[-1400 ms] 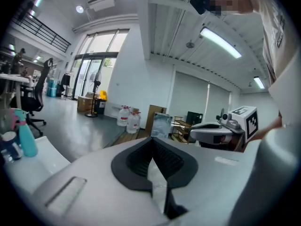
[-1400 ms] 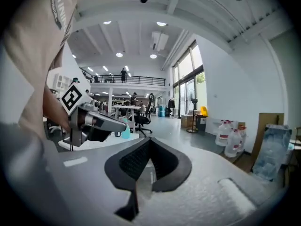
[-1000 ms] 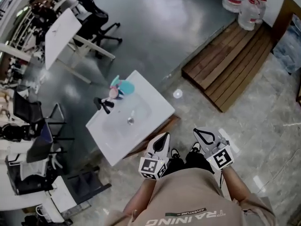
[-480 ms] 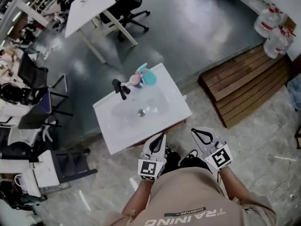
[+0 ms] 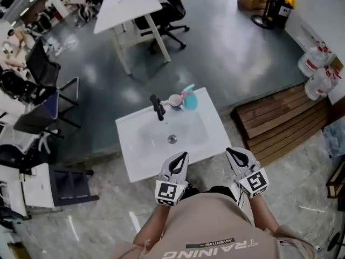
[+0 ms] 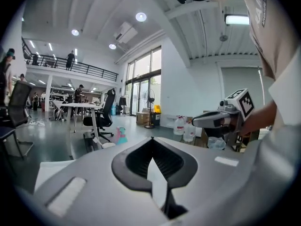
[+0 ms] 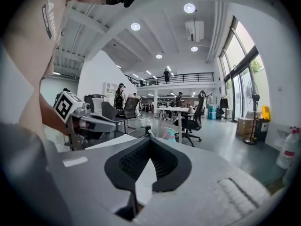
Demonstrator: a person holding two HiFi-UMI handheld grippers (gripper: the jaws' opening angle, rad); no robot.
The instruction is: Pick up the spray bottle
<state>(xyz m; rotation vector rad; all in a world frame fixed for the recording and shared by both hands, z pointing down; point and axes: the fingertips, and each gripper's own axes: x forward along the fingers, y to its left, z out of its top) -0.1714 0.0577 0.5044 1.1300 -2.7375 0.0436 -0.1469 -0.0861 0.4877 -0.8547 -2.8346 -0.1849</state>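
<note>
Head view: spray bottle (image 5: 189, 97) stands on far rim of washbasin (image 5: 210, 144), beside faucet (image 5: 157, 107). Left gripper (image 5: 184, 155) and right gripper (image 5: 230, 152) hover at near edge; fingers pressed together, empty; likely an approach posture, bottle well out of reach.

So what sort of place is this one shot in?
Probably an open-plan office or lab hall: white desk, office chair, railed mezzanine, and a freestanding sink on the floor.

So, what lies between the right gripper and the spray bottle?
In the head view, only the white sink lies between the right gripper and the spray bottle: its near rim and bare basin. Nothing stands on that stretch.
</note>
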